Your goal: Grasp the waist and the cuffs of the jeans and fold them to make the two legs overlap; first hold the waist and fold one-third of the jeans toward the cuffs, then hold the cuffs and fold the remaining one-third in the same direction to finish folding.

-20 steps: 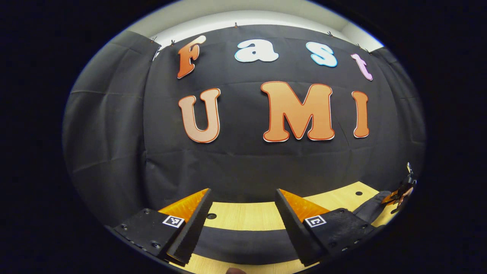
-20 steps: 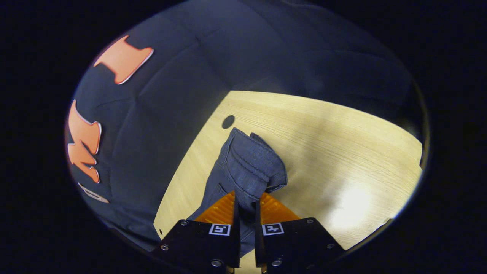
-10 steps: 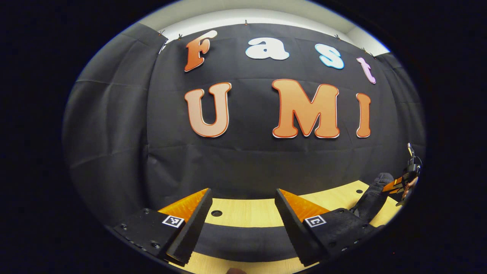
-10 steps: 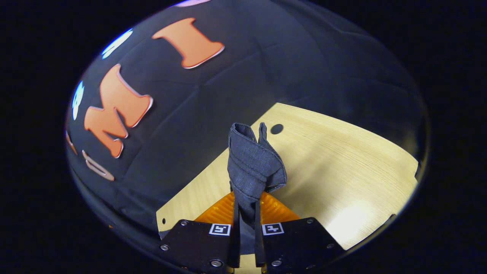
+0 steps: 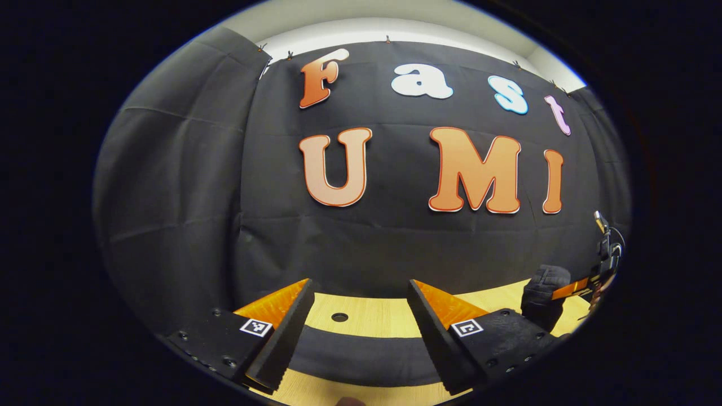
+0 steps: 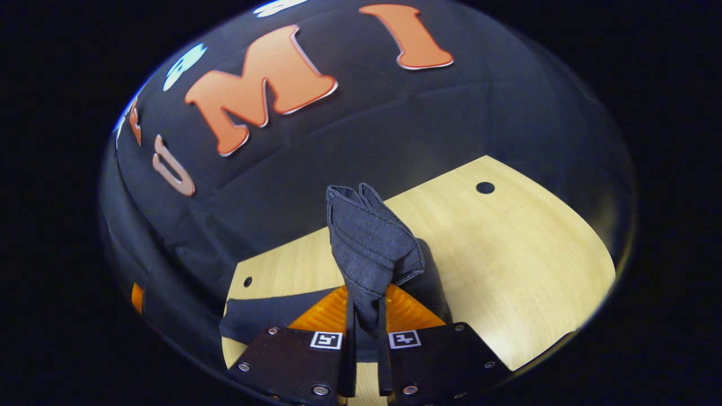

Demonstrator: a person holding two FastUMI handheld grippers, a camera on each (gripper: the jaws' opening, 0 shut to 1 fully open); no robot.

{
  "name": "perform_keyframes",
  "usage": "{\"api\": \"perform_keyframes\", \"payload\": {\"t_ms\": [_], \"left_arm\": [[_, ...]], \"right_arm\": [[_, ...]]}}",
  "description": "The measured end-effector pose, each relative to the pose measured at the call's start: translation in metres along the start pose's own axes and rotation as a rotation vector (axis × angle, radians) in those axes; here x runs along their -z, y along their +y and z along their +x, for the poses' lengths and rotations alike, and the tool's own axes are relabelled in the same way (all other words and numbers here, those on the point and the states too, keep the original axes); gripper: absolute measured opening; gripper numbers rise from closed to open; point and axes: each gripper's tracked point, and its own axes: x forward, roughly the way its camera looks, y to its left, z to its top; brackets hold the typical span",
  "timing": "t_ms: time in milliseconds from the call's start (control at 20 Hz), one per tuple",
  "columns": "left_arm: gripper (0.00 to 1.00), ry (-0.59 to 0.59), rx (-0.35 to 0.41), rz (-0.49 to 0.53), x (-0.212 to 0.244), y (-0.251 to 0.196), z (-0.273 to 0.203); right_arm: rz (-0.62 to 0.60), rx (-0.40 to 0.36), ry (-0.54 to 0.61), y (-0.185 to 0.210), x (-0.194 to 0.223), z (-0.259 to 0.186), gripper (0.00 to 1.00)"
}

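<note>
Dark blue jeans [image 5: 361, 355] lie as a flat band across the wooden table [image 5: 372, 318], between the fingers of my left gripper [image 5: 360, 288], which stands open low over them. My right gripper [image 6: 366, 292] is shut on a bunched end of the jeans [image 6: 369, 242], which sticks up past its fingertips above the table [image 6: 507, 254]. More denim [image 6: 265, 316] trails flat to the left beneath it. In the left gripper view, the right gripper [image 5: 584, 287] holds that bunch [image 5: 544, 282] raised at the far right. Whether this end is the waist or the cuffs is unclear.
The black cloth wall [image 5: 361, 237] stands close behind the table's far edge. Small round holes mark the tabletop [image 6: 485, 187] [image 6: 248, 281] [image 5: 339, 317]. Bare wood lies to the right of the held bunch in the right gripper view.
My right gripper has lifted the jeans end off the table and swung round with it. The left gripper stays open and its view has shifted slightly left.
</note>
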Motion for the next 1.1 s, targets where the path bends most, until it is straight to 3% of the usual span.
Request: {"api": "perform_keyframes", "payload": {"t_ms": [200, 400, 450, 550, 650, 850, 1100], "left_arm": [[0.99, 0.018, -0.033, -0.002, 0.009, 0.028, -0.003], [0.99, 0.068, -0.067, -0.023, 0.029, 0.055, -0.003], [0.99, 0.086, -0.078, -0.03, 0.036, 0.063, -0.002], [0.99, 0.13, -0.093, -0.055, 0.052, 0.077, 0.002], [0.99, 0.191, -0.096, -0.087, 0.074, 0.09, 0.006], [0.98, 0.418, -0.136, -0.173, 0.14, 0.118, 0.026], [0.98, 0.734, -0.171, -0.342, 0.231, 0.135, 0.051]], "right_arm": [[-0.06, 0.02, 0.058, 0.028, 0.026, 0.021, 0.16], [-0.032, -0.017, 0.124, 0.065, 0.058, 0.045, 0.28], [-0.026, -0.045, 0.133, 0.077, 0.064, 0.044, 0.42], [-0.025, -0.079, 0.144, 0.095, 0.073, 0.046, 0.6], [-0.039, -0.083, 0.143, 0.102, 0.078, 0.046, 0.68], [-0.042, -0.075, 0.091, 0.103, 0.066, 0.03, 0.77], [-0.067, -0.009, -0.001, 0.081, 0.045, 0.0, 0.88]]}}
